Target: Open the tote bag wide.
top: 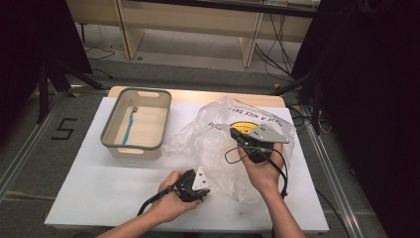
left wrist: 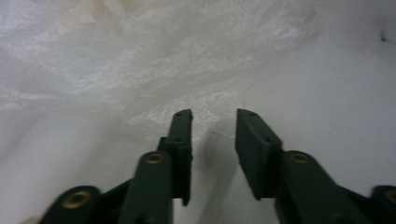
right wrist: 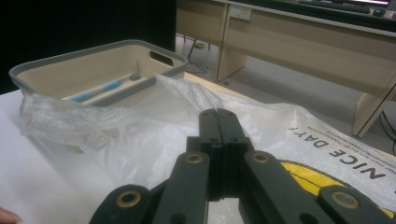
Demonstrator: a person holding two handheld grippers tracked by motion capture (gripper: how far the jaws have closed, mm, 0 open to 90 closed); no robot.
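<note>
a toothbrush [top: 130, 124] already lies in the bin [top: 113, 143] at the table's far left; right gripper [right wrist: 217, 113] pinches the plastic bag [top: 208, 144], left gripper [left wrist: 214, 122] spread empty at the bag's near edge.

Plastic bag [top: 218, 134] – clear, milky where crumpled, printed with black lettering and a yellow round mark. Tub [top: 143, 126] is beige inside with a grey rim; toothbrush [top: 130, 124] in it is blue. Table top [top: 99, 183] is white. Left gripper [left wrist: 214, 122] and right gripper [right wrist: 217, 114] – black jaws, brass-coloured pivot pins, each topped by a grey plate
</note>
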